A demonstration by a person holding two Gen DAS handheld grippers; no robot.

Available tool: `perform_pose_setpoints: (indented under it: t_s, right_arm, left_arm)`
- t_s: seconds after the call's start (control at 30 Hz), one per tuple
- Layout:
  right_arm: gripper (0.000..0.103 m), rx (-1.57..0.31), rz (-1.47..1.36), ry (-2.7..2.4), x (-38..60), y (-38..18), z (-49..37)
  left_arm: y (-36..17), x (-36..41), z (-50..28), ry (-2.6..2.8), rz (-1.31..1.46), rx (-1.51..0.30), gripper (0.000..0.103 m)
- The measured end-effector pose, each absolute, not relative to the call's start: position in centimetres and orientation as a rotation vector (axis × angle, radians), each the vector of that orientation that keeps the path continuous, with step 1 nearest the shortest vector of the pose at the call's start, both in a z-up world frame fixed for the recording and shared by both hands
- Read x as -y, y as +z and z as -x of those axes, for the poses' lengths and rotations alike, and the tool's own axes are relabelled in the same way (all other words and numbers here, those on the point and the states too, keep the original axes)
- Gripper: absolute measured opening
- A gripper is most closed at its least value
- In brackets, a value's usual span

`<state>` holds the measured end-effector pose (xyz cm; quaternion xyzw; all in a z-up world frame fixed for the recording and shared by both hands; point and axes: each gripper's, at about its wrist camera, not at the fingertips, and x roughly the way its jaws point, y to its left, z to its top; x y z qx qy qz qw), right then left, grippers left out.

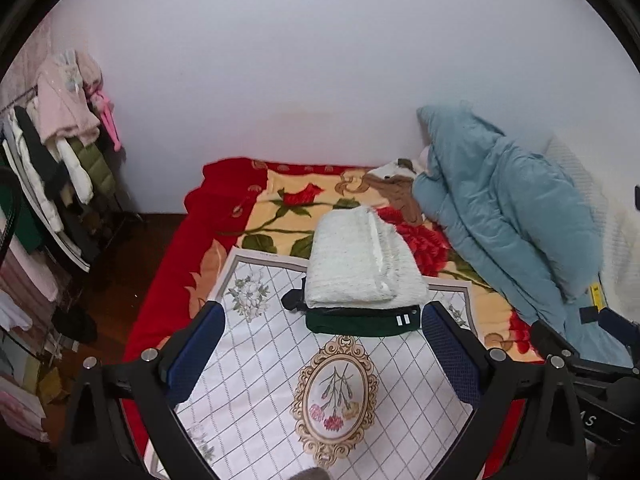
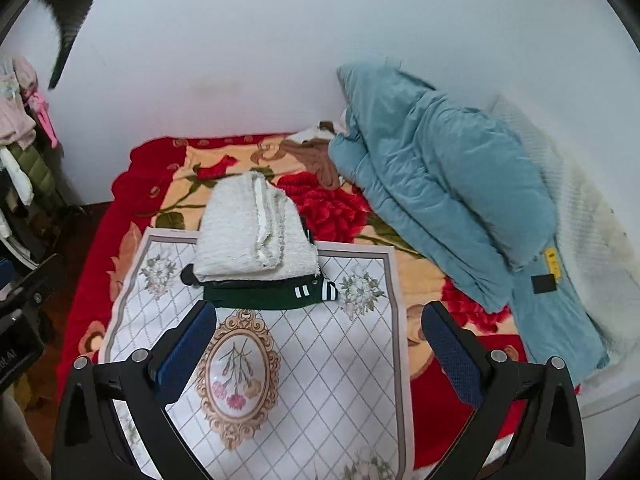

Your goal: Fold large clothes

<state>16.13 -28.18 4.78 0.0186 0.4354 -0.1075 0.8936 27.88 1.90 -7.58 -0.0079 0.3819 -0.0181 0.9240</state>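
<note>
Both claws hovered above the bed, jaws spread wide, neither holding anything. Left claw [image 1: 322,322] sat over the patterned white mat [image 1: 260,344]; right claw [image 2: 320,320] likewise, aimed at the mat's right half.

Task items: a folded white knit garment [image 1: 360,258] lay stacked on a folded dark green garment [image 1: 360,322] with white stripes. The stack sat at the far edge of the mat, partly over the red floral blanket [image 1: 168,280]. Both looked already folded; judged that this pile was done or nearly so.

A blue quilted coat [image 2: 432,184] lay heaped and unfolded along the right side of the bed, near the stack but not touching it. A brown and white garment [image 2: 316,152] lay crumpled behind it, by the wall. A rack of hanging clothes [image 1: 60,152] stood left of the bed.

Risks, as judged:
- Dragging the bulky coat onto the mat could knock the stack over or undo its folds, since the stack takes up the mat's far edge.
- The top garment overhangs the green one; a brush from a claw might slide it off.
- Slippery quilted fabric may slip from a shallow pinch.
</note>
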Motion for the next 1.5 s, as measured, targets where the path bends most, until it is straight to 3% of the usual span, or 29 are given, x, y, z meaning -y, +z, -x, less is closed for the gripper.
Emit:
perform_pose_setpoints:
  t_s: [0.3,0.53,1.5]
  right_arm:
    - [0.103,-0.782,-0.017,-0.221,27.5,13.5,-5.8]
    - [0.103,-0.740,-0.016,-0.202,27.7,17.0,-0.7]
    - [0.103,-0.674,0.010,-0.154,29.0,19.3,2.6]
  left_arm:
    - [-2.9,-2.3,-20.6,-0.027,0.028,-0.716,0.100]
    - [-1.2,-1.8,-17.0,-0.042,0.031,-0.677,0.100]
    - [0.7,-2.6,-12.4,0.014,0.026,-0.611,0.101]
